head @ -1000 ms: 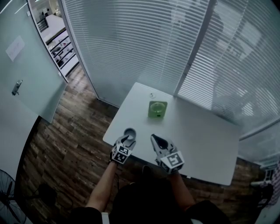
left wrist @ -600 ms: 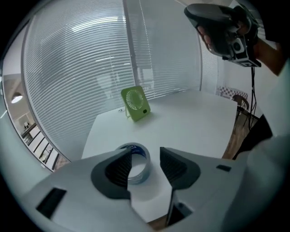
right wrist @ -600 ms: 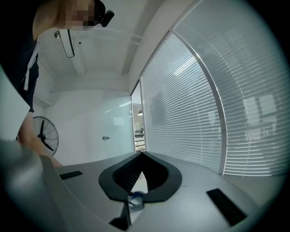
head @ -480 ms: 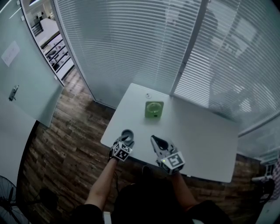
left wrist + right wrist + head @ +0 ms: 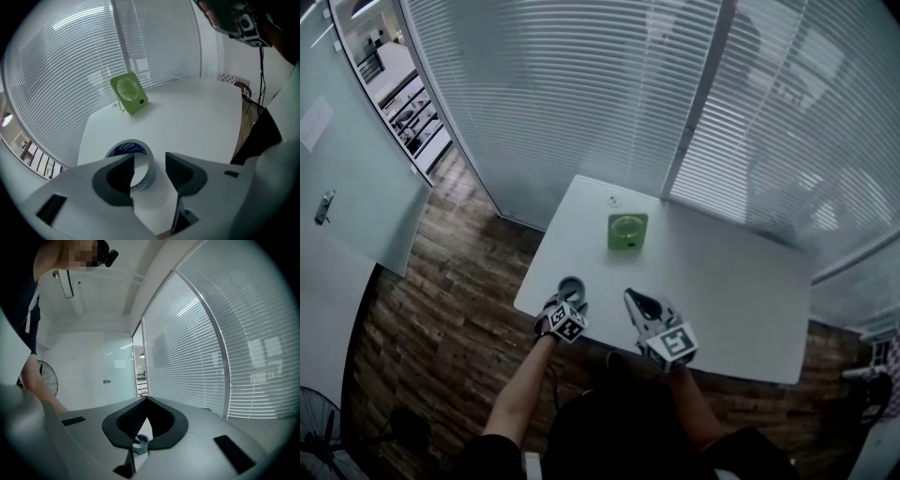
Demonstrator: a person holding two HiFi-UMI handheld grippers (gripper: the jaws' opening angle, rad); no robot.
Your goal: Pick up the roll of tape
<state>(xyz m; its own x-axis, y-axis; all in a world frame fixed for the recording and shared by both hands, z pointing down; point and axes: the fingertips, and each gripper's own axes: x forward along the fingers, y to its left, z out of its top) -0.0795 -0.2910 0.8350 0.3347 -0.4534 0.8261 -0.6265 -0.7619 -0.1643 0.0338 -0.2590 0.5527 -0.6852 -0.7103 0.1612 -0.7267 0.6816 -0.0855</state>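
Note:
The roll of tape (image 5: 571,285), clear with a blue core, lies flat near the front left corner of the white table (image 5: 741,300). My left gripper (image 5: 565,306) sits right behind it, open. In the left gripper view the roll (image 5: 140,154) is at the jaw tips: the left jaw covers its hole, the right jaw stands outside, and the roll's near wall lies in the gap. My right gripper (image 5: 639,303) hovers to the right of the roll, shut and empty. In its own view the right gripper (image 5: 145,400) shows the roll (image 5: 139,442) below its jaws.
A small green fan (image 5: 627,232) stands at the back of the table, also seen as the fan (image 5: 129,93). A tiny white object (image 5: 613,200) lies behind it. Blinds wall in the far side; wooden floor (image 5: 441,309) drops off at the left and front edges.
The head camera has swung a little. My left gripper has shifted slightly rightwards, now straight behind the roll. The right gripper and the roll have not moved.

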